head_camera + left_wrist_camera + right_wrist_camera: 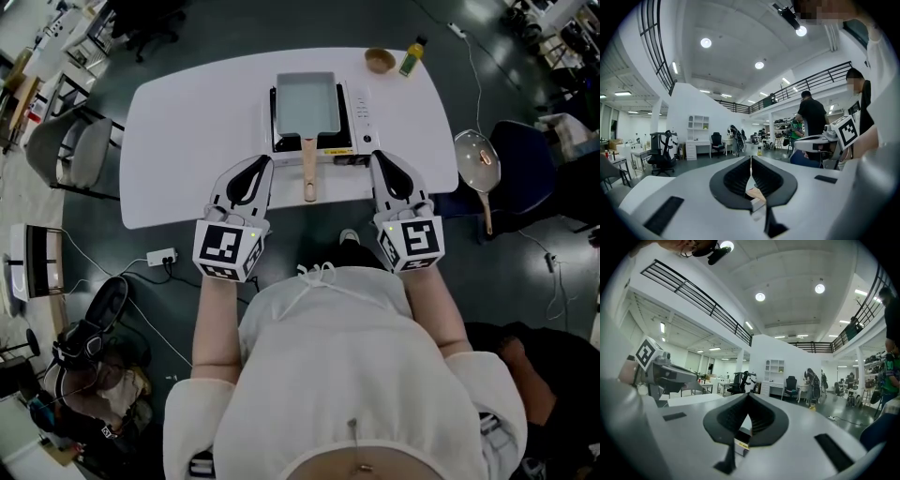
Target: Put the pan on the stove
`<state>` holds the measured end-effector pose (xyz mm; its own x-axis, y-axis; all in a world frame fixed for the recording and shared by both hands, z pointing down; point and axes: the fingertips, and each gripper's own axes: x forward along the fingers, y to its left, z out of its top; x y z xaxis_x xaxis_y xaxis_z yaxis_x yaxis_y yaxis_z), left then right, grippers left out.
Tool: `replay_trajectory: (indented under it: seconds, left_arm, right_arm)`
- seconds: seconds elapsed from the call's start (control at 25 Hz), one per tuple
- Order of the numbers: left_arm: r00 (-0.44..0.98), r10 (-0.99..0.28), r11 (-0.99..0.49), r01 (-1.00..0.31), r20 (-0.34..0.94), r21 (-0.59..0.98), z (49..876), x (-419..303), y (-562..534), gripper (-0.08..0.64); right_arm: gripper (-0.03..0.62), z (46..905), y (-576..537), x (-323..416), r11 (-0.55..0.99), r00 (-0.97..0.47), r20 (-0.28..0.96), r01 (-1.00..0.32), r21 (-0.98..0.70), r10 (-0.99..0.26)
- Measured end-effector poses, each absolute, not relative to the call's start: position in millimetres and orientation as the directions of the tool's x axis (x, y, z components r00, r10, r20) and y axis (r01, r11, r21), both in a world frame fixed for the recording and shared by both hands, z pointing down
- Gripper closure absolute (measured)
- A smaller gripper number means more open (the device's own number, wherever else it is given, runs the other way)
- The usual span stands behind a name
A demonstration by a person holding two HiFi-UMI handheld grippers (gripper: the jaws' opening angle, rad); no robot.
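Observation:
A rectangular grey pan rests on a white and black portable stove at the middle of the white table. Its wooden handle points toward me over the table's near edge. My left gripper hangs just left of the handle, jaws shut and holding nothing. My right gripper is beside the stove's near right corner, also shut and holding nothing. In the left gripper view the left gripper points level into the room, with a bit of the handle showing below its jaws. The right gripper does the same in the right gripper view.
A wooden bowl and a yellow bottle stand at the table's far right. A round frying pan lies on a blue chair to the right. A grey chair stands to the left, a power strip on the floor.

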<state>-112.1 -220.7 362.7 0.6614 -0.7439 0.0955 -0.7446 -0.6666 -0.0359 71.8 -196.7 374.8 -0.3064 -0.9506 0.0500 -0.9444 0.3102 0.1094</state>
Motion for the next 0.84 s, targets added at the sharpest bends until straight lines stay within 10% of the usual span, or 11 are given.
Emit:
replay_trajectory:
  seconds: [0.84]
  left_arm:
    - [0.659,-0.746,-0.664,-0.747,0.097,-0.038,356.8,-109.2,-219.9,0.534]
  right_arm:
    - [0.592,375.5,-196.5,70.0,0.308,-0.304,0.048,-0.94,0.15,-0.951]
